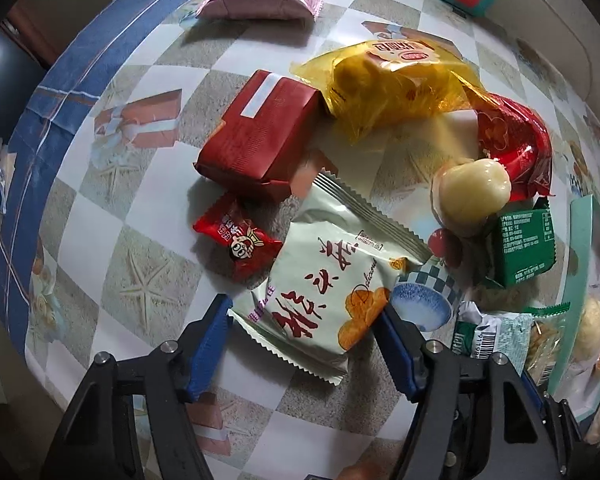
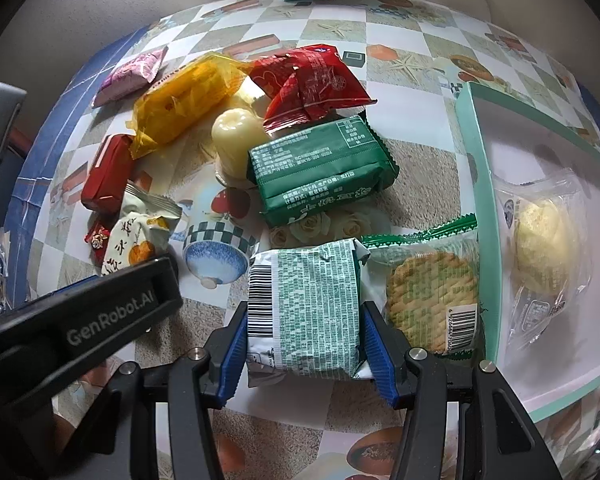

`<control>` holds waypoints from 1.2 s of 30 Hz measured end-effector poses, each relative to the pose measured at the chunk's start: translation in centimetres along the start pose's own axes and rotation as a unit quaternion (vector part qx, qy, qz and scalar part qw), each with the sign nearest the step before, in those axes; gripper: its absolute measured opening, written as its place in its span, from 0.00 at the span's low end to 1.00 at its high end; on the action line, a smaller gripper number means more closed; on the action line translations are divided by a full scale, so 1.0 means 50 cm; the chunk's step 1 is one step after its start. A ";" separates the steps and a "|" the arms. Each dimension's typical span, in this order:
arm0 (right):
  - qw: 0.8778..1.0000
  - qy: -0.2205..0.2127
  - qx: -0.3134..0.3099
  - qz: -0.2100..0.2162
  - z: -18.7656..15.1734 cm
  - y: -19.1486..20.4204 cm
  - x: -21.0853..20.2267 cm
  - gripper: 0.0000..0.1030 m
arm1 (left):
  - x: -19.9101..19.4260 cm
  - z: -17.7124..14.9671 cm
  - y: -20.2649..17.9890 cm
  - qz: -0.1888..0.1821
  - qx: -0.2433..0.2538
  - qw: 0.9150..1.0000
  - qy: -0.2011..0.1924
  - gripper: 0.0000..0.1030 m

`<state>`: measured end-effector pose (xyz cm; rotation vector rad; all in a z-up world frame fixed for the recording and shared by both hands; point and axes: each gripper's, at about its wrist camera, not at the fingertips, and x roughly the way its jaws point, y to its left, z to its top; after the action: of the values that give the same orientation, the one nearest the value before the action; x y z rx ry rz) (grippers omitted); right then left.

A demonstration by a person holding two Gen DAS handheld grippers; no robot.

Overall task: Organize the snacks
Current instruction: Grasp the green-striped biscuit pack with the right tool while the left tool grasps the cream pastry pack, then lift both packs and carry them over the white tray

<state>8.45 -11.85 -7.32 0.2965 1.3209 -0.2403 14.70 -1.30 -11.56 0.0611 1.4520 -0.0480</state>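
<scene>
Two pick-ups are in hand at once, both aimed at clearing loose snacks off the checked, seaside-print tabletop into the shallow mint-green cardboard tray at the right.

The right claw is clamped on a pale foil packet with green print and a barcode; its blue ribbed pads press both sides and the wrapper buckles slightly between them. The packet sits just beside the tray's near wall, next to a clear-fronted green-edged packet of round crackers. The likely next move is a lift over the wall and a release onto the bare white floor, clear of the cellophane-wrapped yellow bun already lying in the tray.

The left claw straddles a cream sachet with red brush lettering and a serrated seam. Its pads stand apart, touching or nearly touching the sachet's edges; whether they bite yet I cannot say for sure. It calls for closing fully before any lift.

The sachet is flat, soft and crinkly, lying between a small red cartoon-face wrapper and a red paper-wrapped block, so it may slide or fold rather than hold firm.
</scene>
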 end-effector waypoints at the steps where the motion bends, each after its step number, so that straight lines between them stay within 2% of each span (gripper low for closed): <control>1: 1.000 0.000 0.000 0.000 0.000 0.000 0.000 0.55 | -0.003 0.000 -0.001 0.001 0.001 1.000 0.000 0.70; 7: 1.000 0.001 -0.001 -0.001 -0.001 0.004 0.000 0.55 | -0.005 0.001 -0.001 -0.001 0.000 1.000 0.000 0.69; 12: 1.000 0.003 0.005 0.008 0.007 -0.003 -0.006 0.53 | -0.019 0.012 0.013 -0.025 -0.004 1.000 0.003 0.68; 23: 0.999 -0.040 0.011 0.032 0.008 -0.003 -0.020 0.53 | -0.144 0.012 0.058 -0.061 -0.029 0.996 -0.062 0.68; 26: 0.998 -0.056 0.018 0.038 0.009 -0.016 -0.053 0.53 | -0.182 0.009 0.070 -0.071 -0.033 0.993 -0.085 0.68; 36: 0.995 -0.071 0.067 0.036 0.012 -0.074 -0.098 0.53 | -0.209 -0.015 0.050 -0.082 -0.032 0.990 -0.111 0.69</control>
<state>6.59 -15.48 -2.70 0.4327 1.1542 -0.2836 12.92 1.22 -1.22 -0.1129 1.2315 -0.1382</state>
